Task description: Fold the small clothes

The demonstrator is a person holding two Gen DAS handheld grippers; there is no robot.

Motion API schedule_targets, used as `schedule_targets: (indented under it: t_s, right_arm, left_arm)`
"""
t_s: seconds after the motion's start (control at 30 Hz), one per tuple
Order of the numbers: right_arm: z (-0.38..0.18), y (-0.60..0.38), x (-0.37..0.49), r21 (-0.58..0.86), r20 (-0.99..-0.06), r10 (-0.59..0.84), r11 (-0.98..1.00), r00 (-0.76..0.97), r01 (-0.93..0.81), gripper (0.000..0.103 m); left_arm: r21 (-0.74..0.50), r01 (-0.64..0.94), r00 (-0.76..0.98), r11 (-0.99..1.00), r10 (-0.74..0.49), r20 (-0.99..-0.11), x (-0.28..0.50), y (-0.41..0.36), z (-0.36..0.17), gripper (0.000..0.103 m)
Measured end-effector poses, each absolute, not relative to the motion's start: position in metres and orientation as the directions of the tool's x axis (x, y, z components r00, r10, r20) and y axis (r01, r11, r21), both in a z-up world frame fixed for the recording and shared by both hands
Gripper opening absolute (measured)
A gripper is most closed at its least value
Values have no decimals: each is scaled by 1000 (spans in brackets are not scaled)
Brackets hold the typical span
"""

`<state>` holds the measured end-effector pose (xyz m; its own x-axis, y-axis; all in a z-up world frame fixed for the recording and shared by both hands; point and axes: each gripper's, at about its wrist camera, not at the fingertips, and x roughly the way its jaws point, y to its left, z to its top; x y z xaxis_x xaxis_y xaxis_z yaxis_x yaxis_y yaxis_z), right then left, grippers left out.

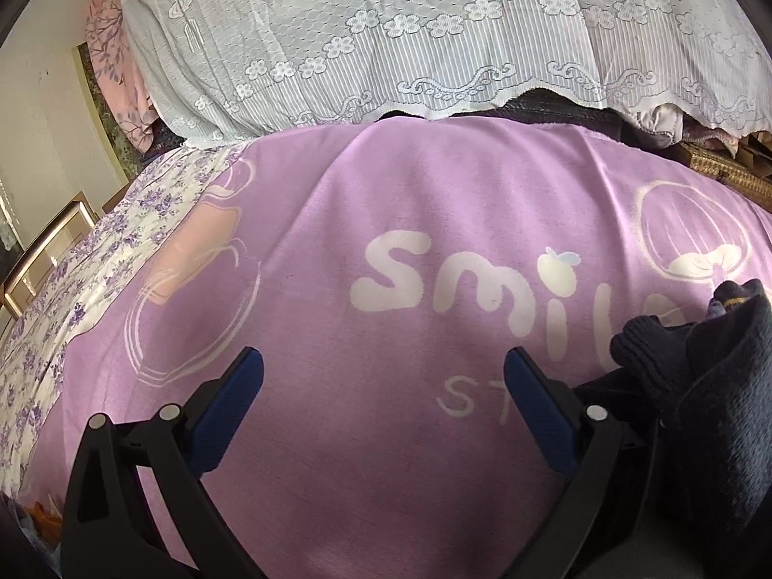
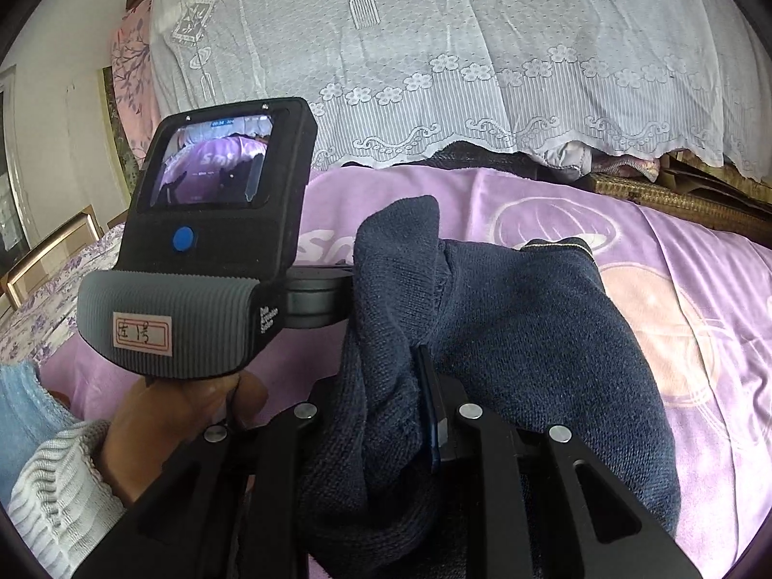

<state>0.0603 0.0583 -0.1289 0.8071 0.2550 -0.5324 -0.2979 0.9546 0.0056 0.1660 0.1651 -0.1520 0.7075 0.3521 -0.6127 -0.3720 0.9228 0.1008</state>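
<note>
left gripper jaws wide apart, nothing between them, hovering over the purple sheet with the "smile" print. right gripper clamped on a dark navy knit garment; fabric bunches around the blue pad and drapes over the fingers, hanging above the sheet. in the left wrist view the same garment sits at the right edge, just beside the right finger. person's hand in a white ribbed sleeve holds the left gripper's handle. white lace cover behind the sheet.
</note>
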Motion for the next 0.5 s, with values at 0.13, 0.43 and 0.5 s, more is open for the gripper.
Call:
schedule_targets:
  t_s: [0.13,0.43,0.5]
  right_arm:
    - [-133,57,64,5,-546,249,955,800,-295,23]
    - [-134,53,66,29,-549,262,955,794,-295,23]
    - [-132,50,66,45,-545,272,954,793,-297,23]
  left_arm:
    - [73,-395,705,916,353,-615,165,173,-151,98]
    - [57,-387,729,920,343,-592,159,172,-146,98]
    - [43,-373,738,927,325,-592,159,172,-145,97]
